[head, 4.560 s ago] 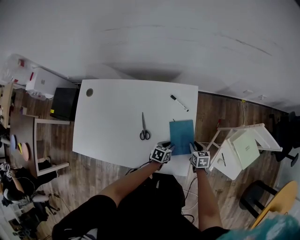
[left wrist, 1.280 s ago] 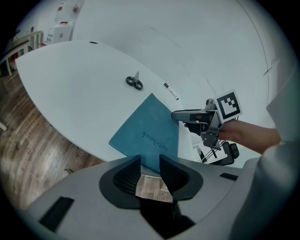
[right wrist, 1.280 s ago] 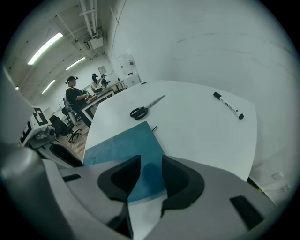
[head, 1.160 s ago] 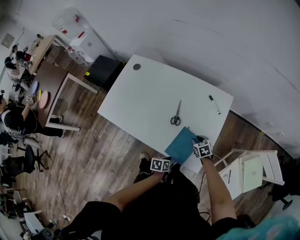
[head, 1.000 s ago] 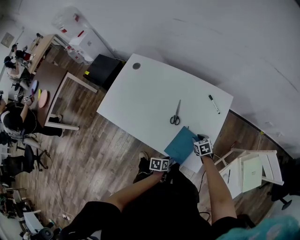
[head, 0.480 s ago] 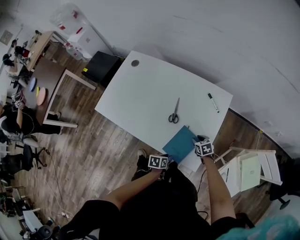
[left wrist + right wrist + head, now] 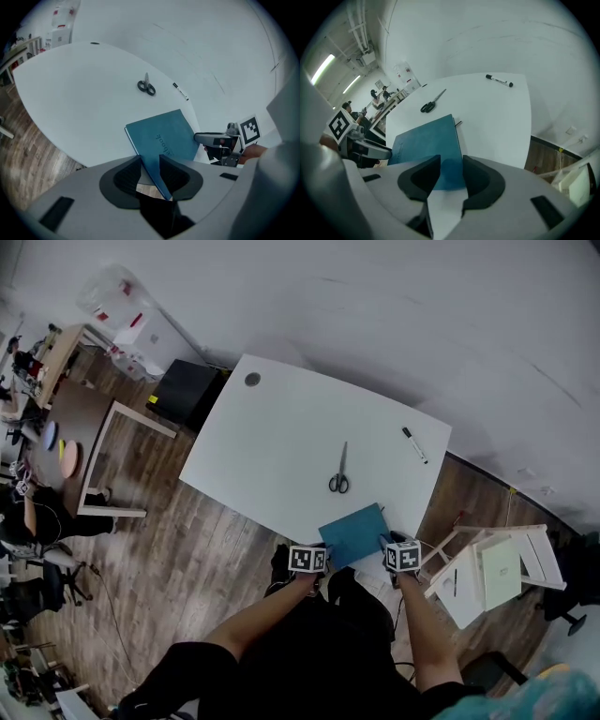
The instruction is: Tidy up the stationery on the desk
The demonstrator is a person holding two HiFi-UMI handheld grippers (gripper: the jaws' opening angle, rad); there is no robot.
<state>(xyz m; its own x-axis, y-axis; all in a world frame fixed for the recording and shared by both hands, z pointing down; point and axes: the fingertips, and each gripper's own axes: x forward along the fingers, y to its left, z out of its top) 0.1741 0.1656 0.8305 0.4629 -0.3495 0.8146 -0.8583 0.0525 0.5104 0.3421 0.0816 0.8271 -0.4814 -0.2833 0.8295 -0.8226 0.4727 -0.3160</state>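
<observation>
A teal notebook (image 7: 354, 532) lies at the near edge of the white desk (image 7: 281, 446), on a white sheet (image 7: 373, 568). My left gripper (image 7: 321, 545) is shut on its left near corner, and the cover runs edge-on between the jaws in the left gripper view (image 7: 161, 140). My right gripper (image 7: 390, 542) is shut on the right near corner, with notebook (image 7: 429, 140) and sheet (image 7: 443, 206) both in its jaws. Black-handled scissors (image 7: 338, 470) and a marker (image 7: 413, 444) lie farther back.
A white folding stand (image 7: 487, 563) carrying a pale green pad stands on the wooden floor just right of the desk. Left of the desk are a black box (image 7: 180, 390) and a wooden frame (image 7: 112, 460). A round cable hole (image 7: 252, 380) marks the desk's far left corner.
The notebook has swung from a steep diagonal to nearly level along the desk's near edge. Both grippers moved with it, the right one coming nearer to me.
</observation>
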